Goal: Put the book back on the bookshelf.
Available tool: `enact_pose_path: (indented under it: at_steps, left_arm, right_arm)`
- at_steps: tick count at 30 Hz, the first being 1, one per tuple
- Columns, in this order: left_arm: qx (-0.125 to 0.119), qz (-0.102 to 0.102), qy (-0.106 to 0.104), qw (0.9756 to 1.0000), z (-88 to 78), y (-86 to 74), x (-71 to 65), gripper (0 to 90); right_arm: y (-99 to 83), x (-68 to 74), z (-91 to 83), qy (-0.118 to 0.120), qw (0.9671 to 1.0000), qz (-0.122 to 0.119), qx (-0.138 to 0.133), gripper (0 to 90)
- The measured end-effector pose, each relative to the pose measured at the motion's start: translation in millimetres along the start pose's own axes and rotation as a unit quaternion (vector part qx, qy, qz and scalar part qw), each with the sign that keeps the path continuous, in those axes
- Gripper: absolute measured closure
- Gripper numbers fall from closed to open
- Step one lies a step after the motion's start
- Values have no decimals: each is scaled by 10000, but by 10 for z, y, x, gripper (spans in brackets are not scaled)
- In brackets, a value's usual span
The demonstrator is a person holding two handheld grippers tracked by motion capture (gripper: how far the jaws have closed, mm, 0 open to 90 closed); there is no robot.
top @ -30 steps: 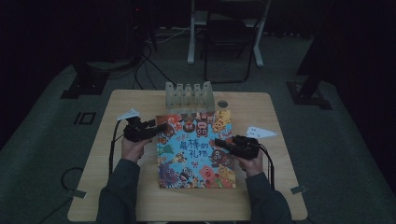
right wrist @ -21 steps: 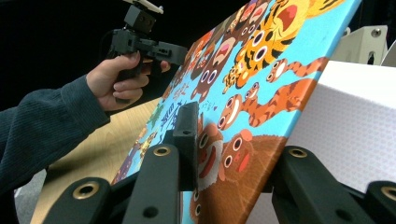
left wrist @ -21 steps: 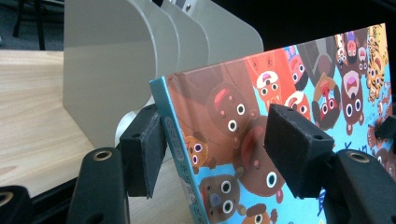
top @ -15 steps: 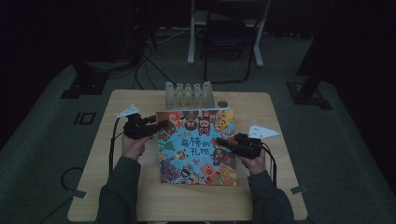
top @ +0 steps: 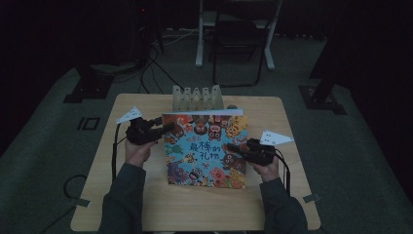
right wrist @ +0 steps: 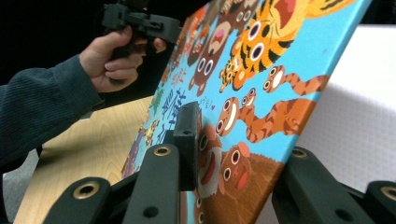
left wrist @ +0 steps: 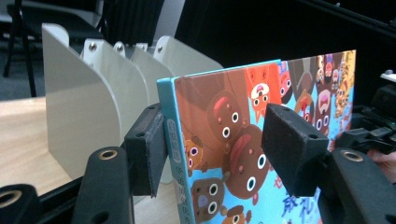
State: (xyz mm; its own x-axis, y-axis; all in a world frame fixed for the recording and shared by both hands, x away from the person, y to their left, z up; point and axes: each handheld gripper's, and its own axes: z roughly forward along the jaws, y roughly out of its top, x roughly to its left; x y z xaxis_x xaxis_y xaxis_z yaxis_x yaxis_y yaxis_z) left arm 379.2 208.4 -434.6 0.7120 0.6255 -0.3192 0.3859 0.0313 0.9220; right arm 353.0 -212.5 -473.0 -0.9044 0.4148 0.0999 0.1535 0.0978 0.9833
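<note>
Just behind the tilted picture book [top: 204, 146], file rack [top: 196, 97] slots waiting; right gripper [top: 233, 147] clamped on its edge, left gripper [top: 168, 127] straddling the spine loosely, jaws having just been narrowing

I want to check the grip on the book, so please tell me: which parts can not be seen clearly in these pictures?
- Right gripper view: the book covers the pad of the far jaw, so its contact is hidden.
- Left gripper view: the bottom edge cuts off the book's lower part; the back cover faces away.
- High view: the scene is dim, and both sets of jaws are too small to judge.
- Rack: its slots are hidden in the high view.
</note>
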Motion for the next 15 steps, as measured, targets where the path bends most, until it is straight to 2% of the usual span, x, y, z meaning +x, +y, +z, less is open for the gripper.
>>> enact_pose_path:
  at_steps: [4, 9, 15]
  left_arm:
    - [-112, 184, -28, 9998, -43, 67, -82, 436]
    - [-165, 269, -40, 9995, -72, 78, -118, 447]
    - [-237, 411, -224, 9986, -140, 66, -146, 489]
  right_arm:
    - [-2, -8, -2, -95, 9999, -38, 32, 701]
    - [-4, -11, -1, -182, 9998, -111, 33, 687]
    - [-25, -32, -4, -297, 9994, -146, 74, 655]
